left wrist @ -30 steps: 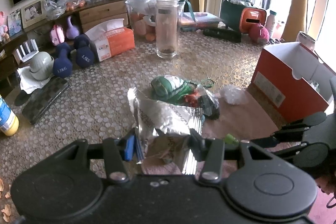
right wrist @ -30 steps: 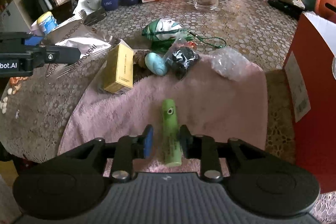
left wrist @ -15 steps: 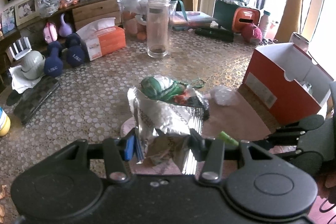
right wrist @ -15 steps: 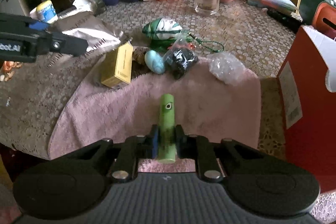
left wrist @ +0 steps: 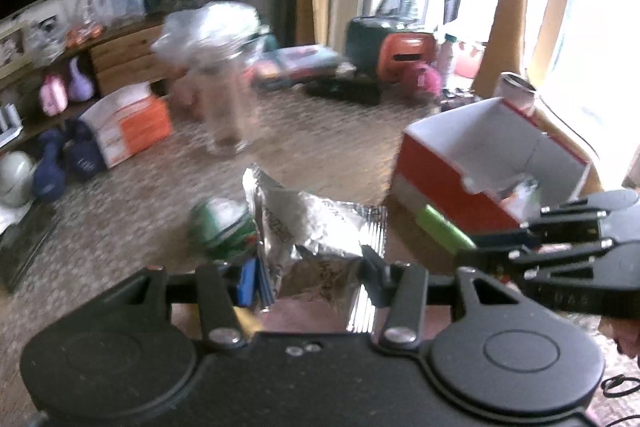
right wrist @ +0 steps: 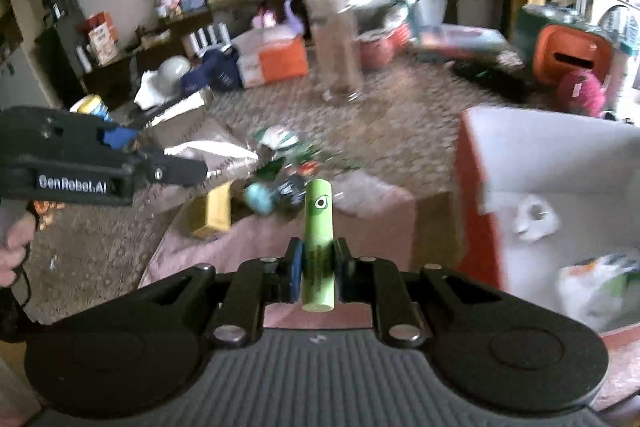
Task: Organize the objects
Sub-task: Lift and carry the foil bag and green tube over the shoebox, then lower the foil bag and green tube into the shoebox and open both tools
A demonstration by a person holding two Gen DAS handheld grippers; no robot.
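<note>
My left gripper (left wrist: 310, 277) is shut on a crumpled silver snack bag (left wrist: 316, 227) and holds it above the table. My right gripper (right wrist: 317, 263) is shut on a green tube with a cartoon eye (right wrist: 318, 231), lifted off the pink towel (right wrist: 360, 227). The tube also shows in the left wrist view (left wrist: 442, 229), near the orange box (left wrist: 452, 187). The open orange box (right wrist: 472, 211) stands to the right with a few items inside. On the towel lie a yellow box (right wrist: 214, 215), a blue egg shape (right wrist: 258, 197) and a green-white pouch (left wrist: 222, 223).
A tall glass jar (right wrist: 338, 55) stands mid-table. An orange tissue box (right wrist: 276, 61) and blue dumbbells (right wrist: 218, 73) sit at the back left. A dark green and orange case (left wrist: 390, 47) is at the back right. Both views are motion-blurred.
My right gripper closed on the green tube and lifted it off the towel toward the orange box. My left gripper, still holding the silver bag, rose and swung right.
</note>
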